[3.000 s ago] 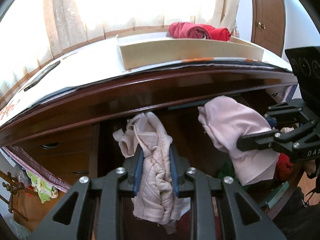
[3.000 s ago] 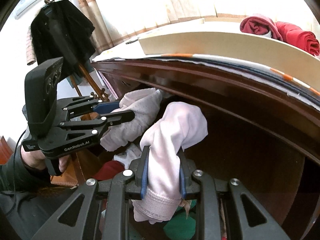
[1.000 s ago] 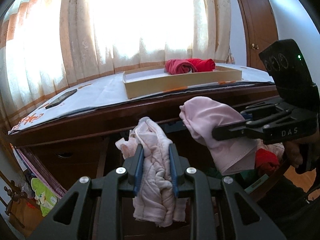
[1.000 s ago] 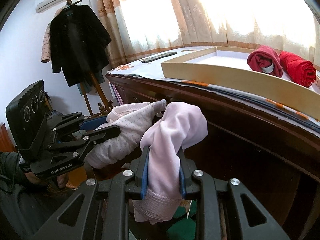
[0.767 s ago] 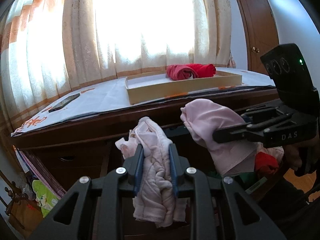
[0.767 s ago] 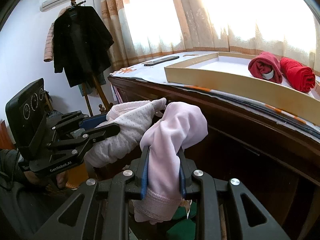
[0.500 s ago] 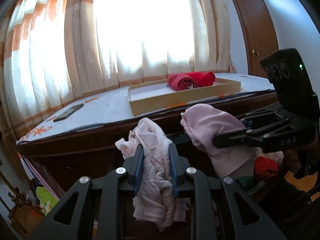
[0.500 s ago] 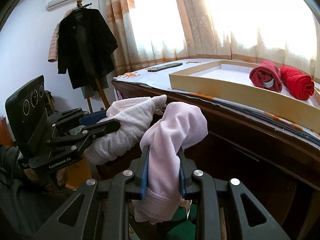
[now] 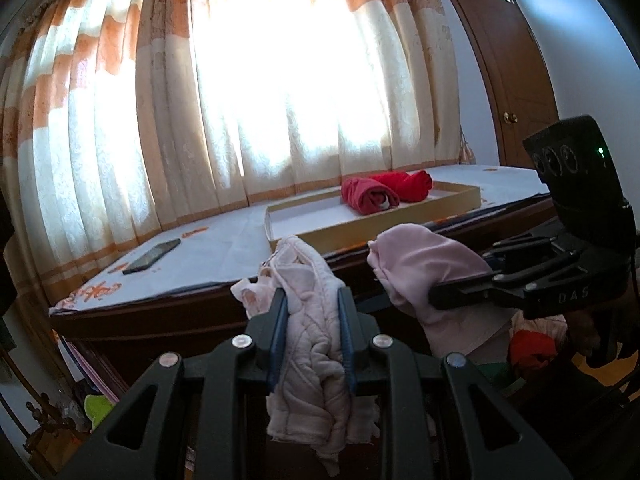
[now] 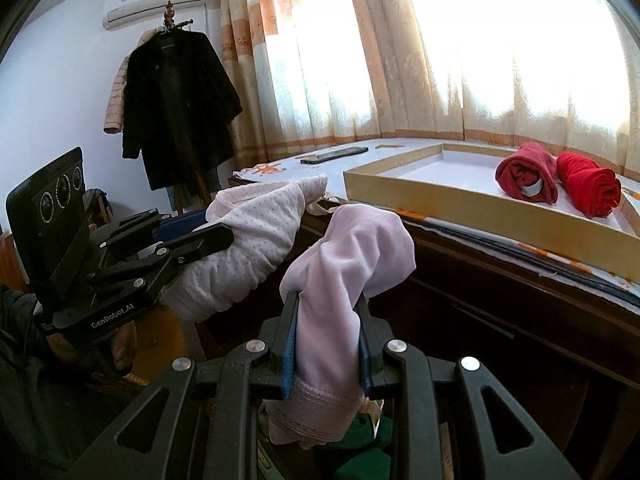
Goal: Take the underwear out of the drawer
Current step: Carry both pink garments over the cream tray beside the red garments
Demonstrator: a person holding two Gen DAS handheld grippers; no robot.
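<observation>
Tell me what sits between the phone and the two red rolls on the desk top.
In both wrist views: bare white desk cover, then the wooden tray's near wall and white floor. Phone; red rolls.

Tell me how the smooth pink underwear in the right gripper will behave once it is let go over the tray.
The smooth pink underwear, clamped in the right gripper, is probably floppy: it droops over both fingers. It likely lands in a slumped heap rather than rolling. It looks light, so it may cling to a pad briefly before dropping into the tray.
</observation>
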